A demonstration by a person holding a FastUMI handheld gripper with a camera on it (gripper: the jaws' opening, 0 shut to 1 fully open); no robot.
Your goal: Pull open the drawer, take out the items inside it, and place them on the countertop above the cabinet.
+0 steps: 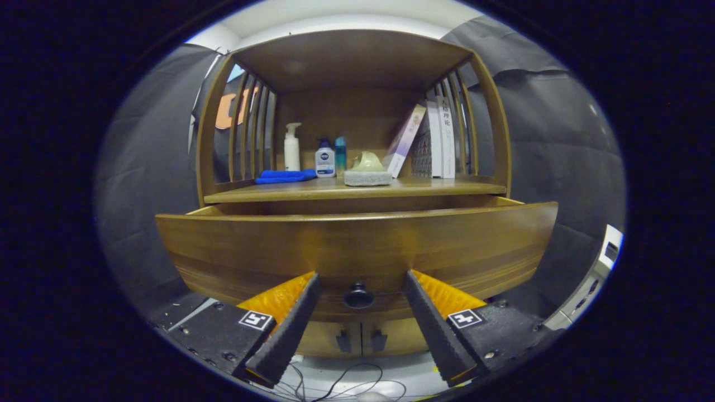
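1. Pulling the drawer (pixel 357 245) is the step in hand, I judge: its wide wooden front stands out from the cabinet, and a dark gap shows between its top edge and the countertop (pixel 352 190) above, so it is already partly open.
2. The knob (pixel 358 295) sits low on the middle of the drawer front, between the two fingers (pixel 287 329). The gripper (pixel 360 279) is open; its fingers stand apart on each side of the knob and do not press on it.
3. To do the step well, close the fingers evenly on the knob, or hook behind it, and pull straight out along the drawer's line, without twisting, so the drawer does not jam.
4. The inside of the drawer is hidden behind its front, so I cannot tell which items lie in it. Open it far enough to reach in from above.
5. On the countertop stand a sponge (pixel 367 177) with a pale green thing on it, a blue cloth (pixel 285 176), a pump bottle (pixel 291 148), two smaller bottles (pixel 325 159) and some books (pixel 435 139) leaning at the right. The bare front strip of the countertop looks like the best place for the items.
6. Below the drawer are two small door handles (pixel 360 340), and cables (pixel 335 382) lie on the floor; keep the gripper away from them.
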